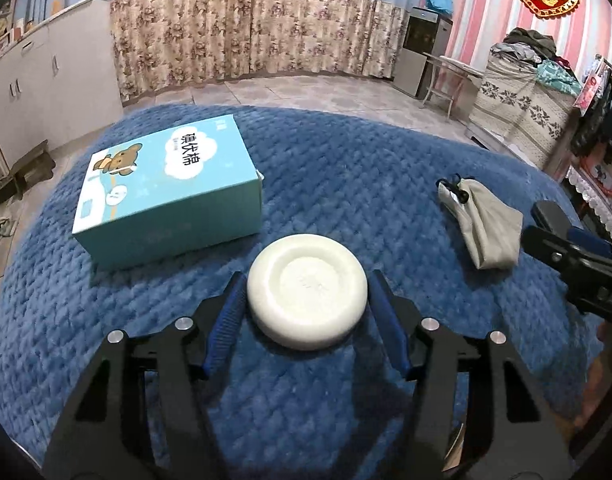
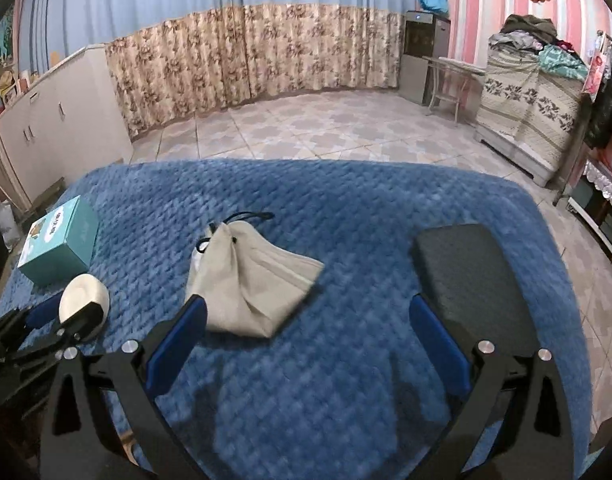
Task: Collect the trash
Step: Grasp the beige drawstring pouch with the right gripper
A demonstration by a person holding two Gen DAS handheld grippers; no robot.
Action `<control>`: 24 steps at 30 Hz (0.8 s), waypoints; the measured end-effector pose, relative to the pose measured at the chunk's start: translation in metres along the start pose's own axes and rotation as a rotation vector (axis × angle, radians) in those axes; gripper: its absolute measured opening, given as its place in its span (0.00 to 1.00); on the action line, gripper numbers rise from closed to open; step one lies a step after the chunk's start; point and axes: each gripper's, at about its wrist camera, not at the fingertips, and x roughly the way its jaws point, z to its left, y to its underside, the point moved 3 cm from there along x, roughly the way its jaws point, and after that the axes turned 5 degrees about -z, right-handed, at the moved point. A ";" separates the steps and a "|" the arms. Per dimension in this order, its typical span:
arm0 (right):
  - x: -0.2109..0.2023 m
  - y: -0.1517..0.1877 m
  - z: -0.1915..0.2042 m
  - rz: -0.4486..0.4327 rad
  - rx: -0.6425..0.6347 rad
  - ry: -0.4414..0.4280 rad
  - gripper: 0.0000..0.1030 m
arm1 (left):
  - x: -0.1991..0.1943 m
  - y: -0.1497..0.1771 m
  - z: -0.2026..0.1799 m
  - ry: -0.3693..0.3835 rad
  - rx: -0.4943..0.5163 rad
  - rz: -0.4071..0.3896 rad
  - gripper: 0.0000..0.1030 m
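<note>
A white round disc [image 1: 306, 292], like a cake of soap, lies on the blue quilted cover [image 1: 346, 168]. My left gripper [image 1: 306, 280] has a blue pad against each side of it, and the disc still rests on the cover. In the right wrist view the same disc [image 2: 84, 292] shows at far left, in the left gripper's fingers [image 2: 82, 320]. My right gripper [image 2: 306, 304] stands open over bare cover, with nothing between its pads. Just beyond its left finger lies a beige drawstring pouch [image 2: 250, 280], also in the left wrist view [image 1: 482, 224].
A teal printed box [image 1: 174, 192] sits on the cover behind and left of the disc. A flat black pad [image 2: 466, 280] lies by the right gripper's right finger. Tiled floor [image 2: 306, 128], curtains, cabinets and a covered pile of clothes ring the bed.
</note>
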 end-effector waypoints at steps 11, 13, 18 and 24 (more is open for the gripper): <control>0.022 0.007 0.010 0.056 -0.032 -0.039 0.68 | 0.001 0.001 0.001 0.000 -0.001 0.006 0.59; 0.023 0.008 0.013 0.063 -0.036 -0.083 0.48 | 0.004 0.002 0.005 0.000 0.002 0.011 0.59; 0.015 0.010 0.022 0.039 -0.062 -0.114 0.24 | 0.007 0.003 0.003 -0.009 0.014 0.019 0.59; -0.009 0.016 0.021 0.014 -0.053 -0.137 0.16 | 0.010 0.006 0.000 -0.011 0.013 0.040 0.59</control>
